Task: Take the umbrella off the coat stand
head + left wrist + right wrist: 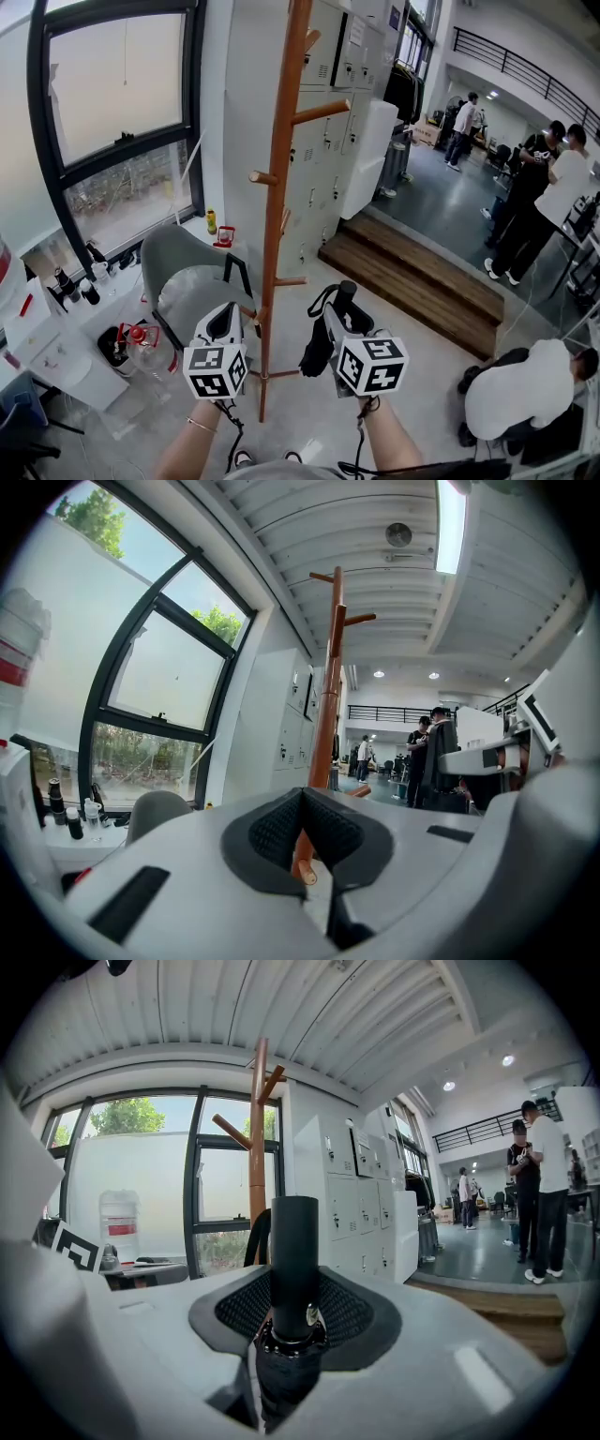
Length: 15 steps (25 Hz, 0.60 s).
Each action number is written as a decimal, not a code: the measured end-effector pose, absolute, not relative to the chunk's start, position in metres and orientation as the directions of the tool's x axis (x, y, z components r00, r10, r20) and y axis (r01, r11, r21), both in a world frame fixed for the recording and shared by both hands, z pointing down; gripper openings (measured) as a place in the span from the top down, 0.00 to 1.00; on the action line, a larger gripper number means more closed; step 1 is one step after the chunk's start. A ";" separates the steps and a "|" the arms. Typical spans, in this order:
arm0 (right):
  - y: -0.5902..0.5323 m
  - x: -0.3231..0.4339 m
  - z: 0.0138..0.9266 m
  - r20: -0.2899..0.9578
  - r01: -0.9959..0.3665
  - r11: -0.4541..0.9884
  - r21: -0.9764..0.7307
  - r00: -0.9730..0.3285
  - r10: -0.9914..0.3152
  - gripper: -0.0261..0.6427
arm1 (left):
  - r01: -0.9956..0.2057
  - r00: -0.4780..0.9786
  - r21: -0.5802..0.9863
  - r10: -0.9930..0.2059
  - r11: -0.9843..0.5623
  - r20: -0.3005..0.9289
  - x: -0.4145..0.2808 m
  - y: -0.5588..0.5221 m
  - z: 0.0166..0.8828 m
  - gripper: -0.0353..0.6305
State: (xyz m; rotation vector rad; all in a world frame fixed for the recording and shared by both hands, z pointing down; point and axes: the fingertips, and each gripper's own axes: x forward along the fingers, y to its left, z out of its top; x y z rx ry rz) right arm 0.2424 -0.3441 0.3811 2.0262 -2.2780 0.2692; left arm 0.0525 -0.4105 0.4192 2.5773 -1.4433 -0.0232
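My right gripper (343,314) has its fingers (352,1312) clamped on the folded umbrella (293,1269) at its collar, with the handle poking out past them. The umbrella therefore hangs free just right of the coat stand (277,187), off its pegs. My left gripper (223,325), fingers (272,832) pressed together and empty, faces the stand's pole, idle by my judgement.

At the lower middle of the head view both forearms (386,439) reach forward side by side, the left gripper (223,322) with jaws together and empty, the right gripper (343,317) clamped on the umbrella (293,1269) by its handle
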 end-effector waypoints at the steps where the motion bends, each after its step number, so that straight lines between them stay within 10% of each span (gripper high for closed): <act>1: -0.344 0.244 0.381 0.176 -0.991 0.107 -0.078 -0.120 -0.977 0.73 | -0.843 0.528 0.169 -0.846 -0.511 0.076 0.053 -0.411 0.419 0.94; 15: -0.347 0.253 0.380 0.181 -0.991 0.112 -0.072 -0.124 -0.976 0.73 | -0.846 0.523 0.165 -0.849 -0.507 0.073 0.056 -0.414 0.416 0.94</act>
